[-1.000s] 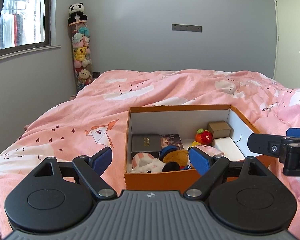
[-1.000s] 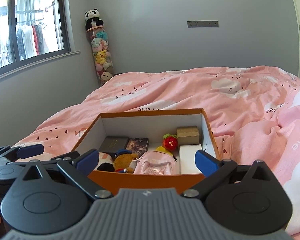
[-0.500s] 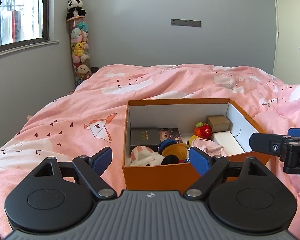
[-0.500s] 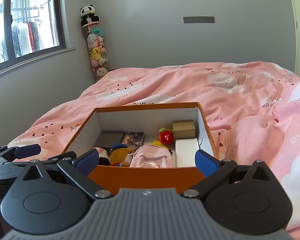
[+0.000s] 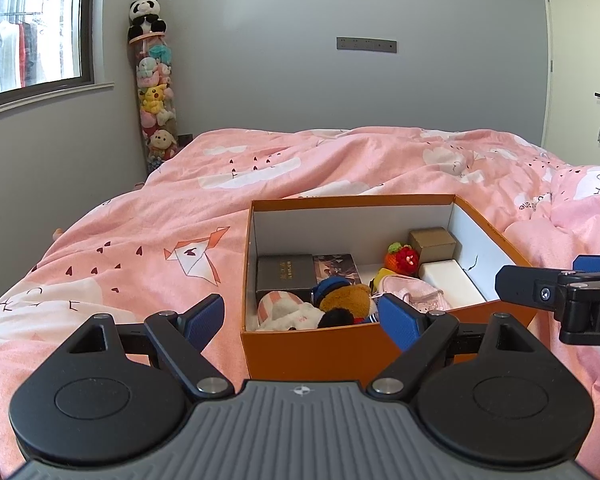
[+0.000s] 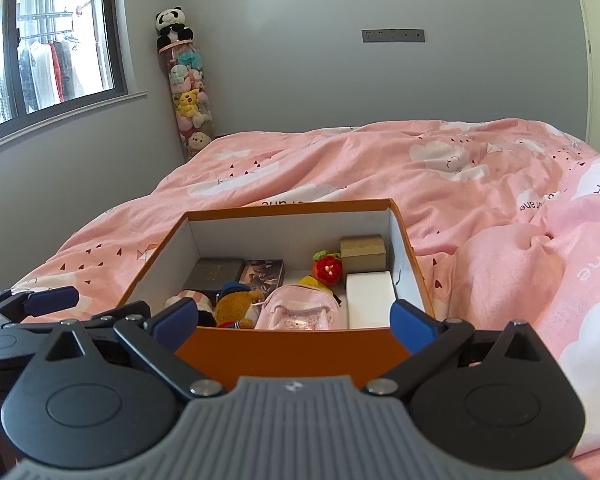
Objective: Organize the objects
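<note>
An orange box (image 5: 312, 354) (image 6: 292, 352) with white inner walls stands on the pink bed. Inside lie a dark case (image 5: 285, 276), a picture card (image 6: 262, 276), a brown plush (image 5: 346, 298), a striped pink-and-white plush (image 5: 278, 310), a pink mini backpack (image 6: 298, 312), a red knitted strawberry (image 6: 327, 267), a tan cardboard box (image 6: 363, 253) and a white block (image 6: 370, 298). My left gripper (image 5: 300, 318) is open and empty, just in front of the box's near left corner. My right gripper (image 6: 294, 318) is open and empty before the near wall.
The pink quilt (image 5: 340, 168) covers the whole bed, bunched into folds on the right (image 6: 512, 264). A tall clear tube of plush toys (image 5: 154, 92) topped by a panda stands in the far corner by the window (image 5: 32, 32). A white door (image 5: 580, 60) is at far right.
Both grippers have risen and drawn back a little, so the box sits lower in both views and more of its contents show. Both grippers stay open.
</note>
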Demonstrator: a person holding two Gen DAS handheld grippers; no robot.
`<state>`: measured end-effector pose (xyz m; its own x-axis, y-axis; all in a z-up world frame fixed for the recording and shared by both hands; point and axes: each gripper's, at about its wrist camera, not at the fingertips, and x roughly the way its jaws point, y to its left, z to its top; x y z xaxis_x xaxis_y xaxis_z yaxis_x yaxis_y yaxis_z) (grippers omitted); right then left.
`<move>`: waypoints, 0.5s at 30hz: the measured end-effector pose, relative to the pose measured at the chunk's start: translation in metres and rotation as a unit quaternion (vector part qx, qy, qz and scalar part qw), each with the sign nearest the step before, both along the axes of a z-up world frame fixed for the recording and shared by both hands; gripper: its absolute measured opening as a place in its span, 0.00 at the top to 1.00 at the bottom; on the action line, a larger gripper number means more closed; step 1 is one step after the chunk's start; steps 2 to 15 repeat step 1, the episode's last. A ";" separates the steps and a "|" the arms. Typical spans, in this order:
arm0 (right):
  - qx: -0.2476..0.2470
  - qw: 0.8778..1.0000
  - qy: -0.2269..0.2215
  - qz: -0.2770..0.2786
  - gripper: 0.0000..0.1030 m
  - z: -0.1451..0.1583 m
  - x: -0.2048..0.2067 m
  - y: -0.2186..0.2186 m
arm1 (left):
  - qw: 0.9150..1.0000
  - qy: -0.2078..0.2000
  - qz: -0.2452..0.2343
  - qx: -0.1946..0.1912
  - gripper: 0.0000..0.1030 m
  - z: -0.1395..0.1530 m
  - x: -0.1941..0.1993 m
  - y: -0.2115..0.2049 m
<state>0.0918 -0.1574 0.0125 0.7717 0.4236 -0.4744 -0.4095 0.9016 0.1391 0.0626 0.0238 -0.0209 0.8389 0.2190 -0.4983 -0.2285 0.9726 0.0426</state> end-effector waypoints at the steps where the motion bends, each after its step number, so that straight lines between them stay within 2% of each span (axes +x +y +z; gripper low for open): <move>1: 0.001 1.000 0.000 0.000 0.01 0.000 0.000 0.000 | 1.000 0.000 0.000 0.000 0.02 0.000 0.000 0.000; 15: 0.001 1.000 0.000 0.000 0.01 0.000 0.000 0.000 | 1.000 0.000 0.000 0.000 0.02 0.000 0.000 0.000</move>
